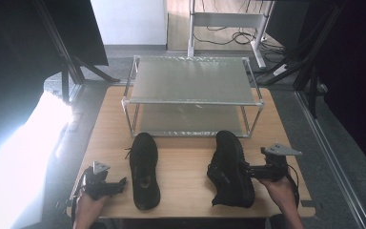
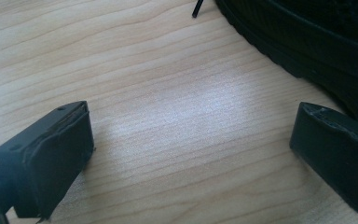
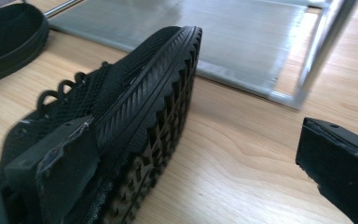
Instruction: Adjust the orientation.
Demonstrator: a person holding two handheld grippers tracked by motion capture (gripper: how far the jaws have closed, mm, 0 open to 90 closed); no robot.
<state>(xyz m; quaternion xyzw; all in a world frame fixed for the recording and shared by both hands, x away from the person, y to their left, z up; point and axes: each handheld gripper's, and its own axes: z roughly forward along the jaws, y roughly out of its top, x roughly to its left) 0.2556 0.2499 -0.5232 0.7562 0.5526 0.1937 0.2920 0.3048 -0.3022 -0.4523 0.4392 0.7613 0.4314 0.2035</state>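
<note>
R tool [image 1: 249, 170] spread, one jaw against tipped-up right black sneaker [image 1: 231, 168] on table [image 1: 186, 167], near shoe rack [image 1: 190, 95]. L tool [image 1: 119, 185] spread, empty, beside left black sneaker [image 1: 144, 169].

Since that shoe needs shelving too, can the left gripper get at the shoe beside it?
Probably yes: the left gripper is open, bare table lies before it, and the left shoe lies close by.

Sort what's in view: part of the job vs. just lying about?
In the job: tilted black mesh shoe on the right; flat black mesh shoe on the left; two-tier metal shoe rack; right gripper; left gripper.
Lying about: white desk frame; floor cables.
</note>
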